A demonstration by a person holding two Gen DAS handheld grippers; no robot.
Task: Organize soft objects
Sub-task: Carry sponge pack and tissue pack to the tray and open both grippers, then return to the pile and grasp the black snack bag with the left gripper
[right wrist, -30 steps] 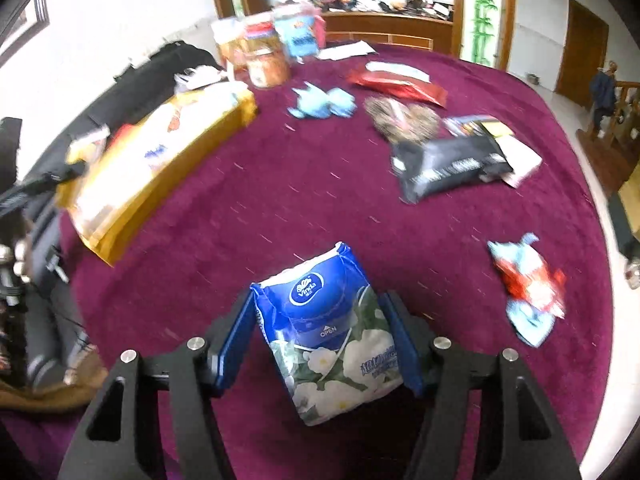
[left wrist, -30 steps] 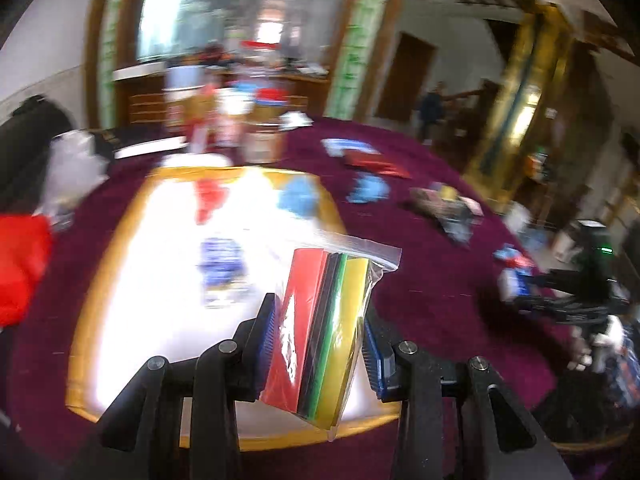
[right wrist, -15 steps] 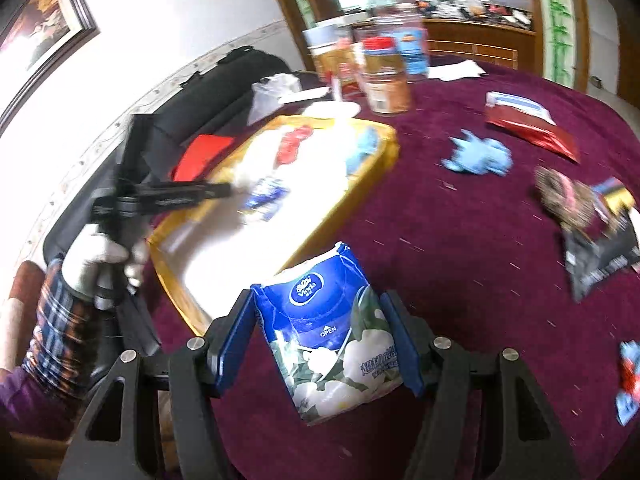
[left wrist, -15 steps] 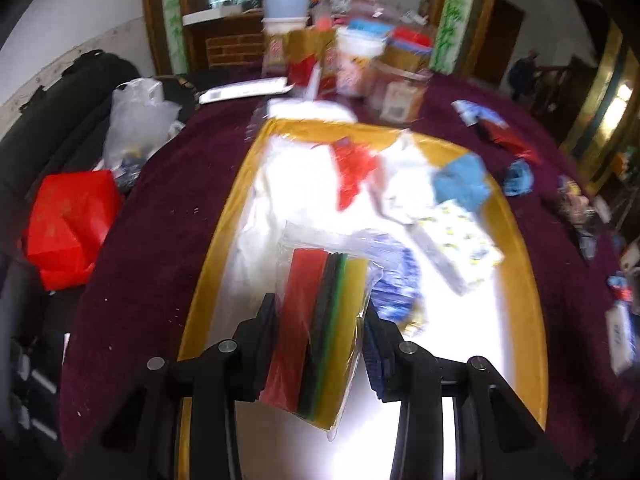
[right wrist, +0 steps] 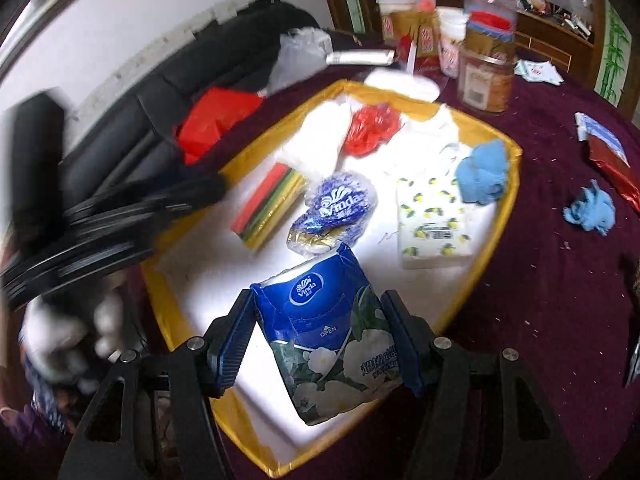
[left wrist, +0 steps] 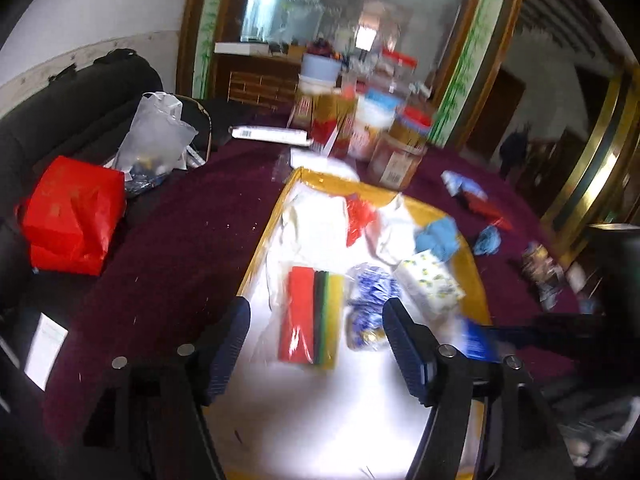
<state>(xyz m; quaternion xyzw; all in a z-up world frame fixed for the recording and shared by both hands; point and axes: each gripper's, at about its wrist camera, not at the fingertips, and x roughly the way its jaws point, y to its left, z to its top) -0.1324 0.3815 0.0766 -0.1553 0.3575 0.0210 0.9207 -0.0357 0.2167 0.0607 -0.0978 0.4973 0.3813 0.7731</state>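
Note:
My left gripper [left wrist: 316,340] is open and empty, just behind the bagged stack of coloured cloths [left wrist: 310,314], which lies in the yellow-rimmed white tray [left wrist: 264,252]. My right gripper [right wrist: 320,336] is shut on a blue Vinda tissue pack [right wrist: 328,336] and holds it over the tray's near end [right wrist: 160,280]. In the tray lie the coloured cloths [right wrist: 268,204], a blue Vinda bag [right wrist: 336,212], a lemon-print tissue pack [right wrist: 432,224], a blue cloth [right wrist: 482,176], a red bag [right wrist: 372,128] and white bags [right wrist: 320,140]. The left gripper shows blurred in the right wrist view [right wrist: 120,216].
Jars and boxes [right wrist: 480,64] stand behind the tray on the maroon tablecloth [right wrist: 560,280]. A blue rag [right wrist: 592,210] and a red packet [right wrist: 612,160] lie to the right. A red bag [left wrist: 72,216] and a clear plastic bag [left wrist: 156,140] lie left by the black sofa [left wrist: 60,108].
My left gripper has opened and let go of the coloured cloths, which now lie in the tray. My right gripper has carried the tissue pack over the tray.

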